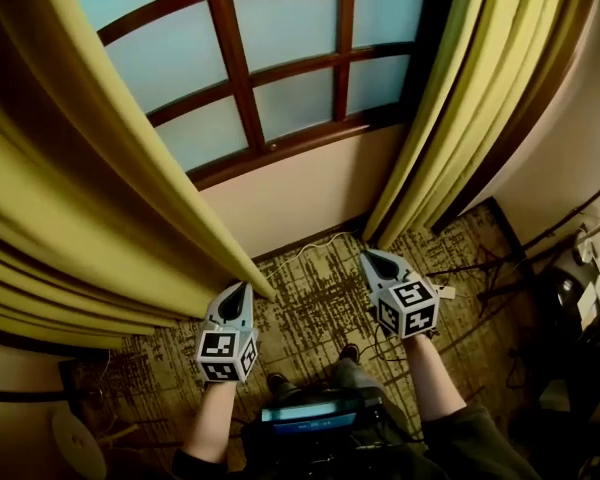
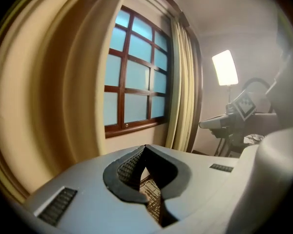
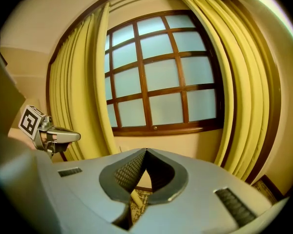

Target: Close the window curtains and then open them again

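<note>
Both curtains stand drawn back. The left curtain (image 1: 90, 198) fills the left half of the head view, and the right curtain (image 1: 460, 98) hangs bunched at upper right. The window (image 1: 280, 58) between them is fully uncovered. From this layout I judge the closing step is at its approach, with no fabric gripped yet. I cannot rule out that the whole cycle is already done.

Left gripper (image 1: 242, 290): jaws together with nothing between them. The left gripper view shows only patterned carpet (image 1: 320, 308) through the slot. Its tip sits just beside the hem of the left curtain at lower centre-left. I cannot tell whether they touch.

Right gripper (image 1: 372, 258): jaws also together and empty. Its tip is near the foot of the right curtain but apart from it.

Pose: both forearms come up from the bottom edge of the frame. The grippers point ahead and slightly down at the wall under the sill, with the marker cubes facing the camera.

Next move, as I judge it: spread each pair of jaws, take a fold at each curtain's inner edge, clamp, then draw both toward the middle of the window.
</note>
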A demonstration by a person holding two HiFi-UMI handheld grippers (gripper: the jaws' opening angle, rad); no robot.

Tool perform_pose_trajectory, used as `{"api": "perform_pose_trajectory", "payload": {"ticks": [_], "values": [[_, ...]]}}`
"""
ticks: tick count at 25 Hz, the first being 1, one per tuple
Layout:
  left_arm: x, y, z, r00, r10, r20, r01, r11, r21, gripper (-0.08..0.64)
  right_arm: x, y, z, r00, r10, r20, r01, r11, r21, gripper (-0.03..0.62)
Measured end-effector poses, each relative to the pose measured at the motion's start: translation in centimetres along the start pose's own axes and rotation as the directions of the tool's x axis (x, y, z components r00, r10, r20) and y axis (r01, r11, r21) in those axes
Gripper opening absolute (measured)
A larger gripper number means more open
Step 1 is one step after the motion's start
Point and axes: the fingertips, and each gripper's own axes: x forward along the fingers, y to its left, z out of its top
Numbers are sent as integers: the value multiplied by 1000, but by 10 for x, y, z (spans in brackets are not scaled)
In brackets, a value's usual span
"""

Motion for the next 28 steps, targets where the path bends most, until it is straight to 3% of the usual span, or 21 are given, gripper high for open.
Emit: {"api": "perform_pose_trajectory", "payload": {"ticks": [10,14,19,28], "values": [[88,-124,39,988,-148,40,145,987,68,0,-49,-108,11,996,-65,61,64,998,16,14],[111,-174,72,978,-201,53,195,975,106,0,-60,-142,20,991,-90,96,88,996,31,14],[149,-200,93,960,-275,49,261,946,195,0,-60,-170,29,986,-117,123,111,992,55,15],[217,-226,145,913,-401,82,370,895,251,0,-35,-214,75,971,-188,149,186,982,26,15]]}}
